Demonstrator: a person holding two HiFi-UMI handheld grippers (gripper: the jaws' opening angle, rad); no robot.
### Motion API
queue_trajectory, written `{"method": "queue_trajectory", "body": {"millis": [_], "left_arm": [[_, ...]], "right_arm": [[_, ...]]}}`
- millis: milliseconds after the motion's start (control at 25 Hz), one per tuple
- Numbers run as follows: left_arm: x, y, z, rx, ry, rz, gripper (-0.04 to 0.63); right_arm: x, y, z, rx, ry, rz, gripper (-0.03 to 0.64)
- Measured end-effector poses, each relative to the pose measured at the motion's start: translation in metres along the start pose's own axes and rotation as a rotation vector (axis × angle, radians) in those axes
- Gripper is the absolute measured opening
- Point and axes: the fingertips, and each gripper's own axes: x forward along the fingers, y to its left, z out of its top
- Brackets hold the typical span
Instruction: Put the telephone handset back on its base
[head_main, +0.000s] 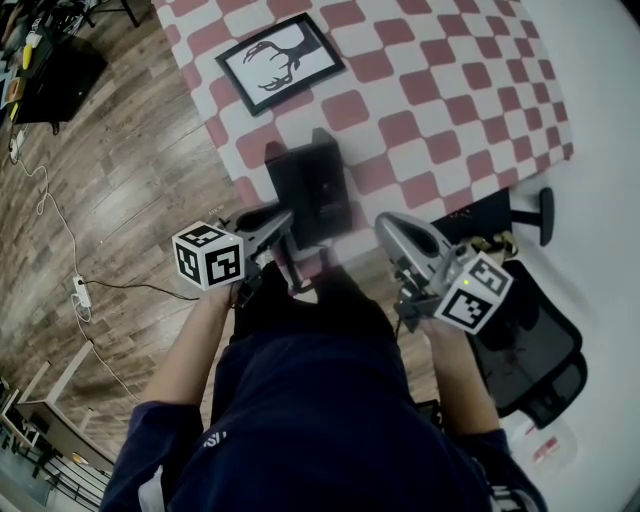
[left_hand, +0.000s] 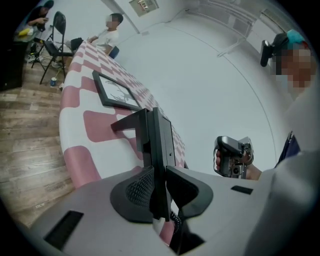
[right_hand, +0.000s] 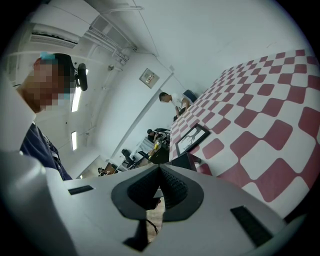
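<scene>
A worktop (head_main: 450, 90) under a pink-and-white checked cloth fills the far part of the head view. A black-framed rectangular antler picture (head_main: 281, 60) lies on it, toward its left side. Before the picture, close to the front edge, stands the black plastic telephone base (head_main: 320, 180). The black plastic telephone handset (left_hand: 159, 150) is right against the base, on edge between the tongs of the left gripper (head_main: 288, 232). The right gripper (head_main: 390, 230) is to the right of the base, apart from it. A black mesh office chair (head_main: 530, 340) stands on the right, before the worktop. On the wooden plank floor (head_main: 120, 180) at the left lies a white power strip (head_main: 80, 292).
</scene>
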Motion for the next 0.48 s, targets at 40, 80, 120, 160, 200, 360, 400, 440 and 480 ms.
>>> {"method": "queue_trajectory", "body": {"millis": [40,80,120,160,200,360,400,440,480], "left_arm": [[-0.0001,-0.0001,-0.0001,0.009,0.004,0.017,0.098],[-0.0001,0.0,-0.0003,0.018,0.011,0.035,0.1],[-0.0001,0.0004,-0.0005,0.03,0.022,0.055,0.102],[-0.0003,0.0009,-0.0005,0.045,0.036,0.077,0.104],[-0.0008,0.0015,-0.0003,0.061,0.051,0.102,0.109],[-0.005,0.0048,-0.0005,0.136,0.091,0.197,0.107],[-0.0061,0.006,-0.0007,0.149,0.095,0.211,0.097],[-0.0068,0.0067,-0.0008,0.154,0.096,0.217,0.094],[-0.007,0.007,-0.0008,0.151,0.093,0.215,0.091]], "right_arm": [[-0.0009,0.0009,-0.0003,-0.001,-0.001,0.0,0.015],[-0.0018,0.0016,-0.0008,-0.002,-0.002,0.0,0.015],[-0.0027,0.0022,-0.0013,-0.002,-0.003,-0.001,0.015],[-0.0036,0.0028,-0.0018,-0.003,-0.004,-0.001,0.015],[-0.0045,0.0035,-0.0023,-0.003,-0.005,-0.001,0.015],[-0.0074,0.0064,-0.0052,-0.006,-0.005,-0.002,0.015],[-0.0078,0.0073,-0.006,-0.006,-0.005,-0.001,0.015],[-0.008,0.008,-0.0067,-0.007,-0.005,0.001,0.015],[-0.0084,0.0086,-0.0074,-0.007,-0.005,0.002,0.015]]}}
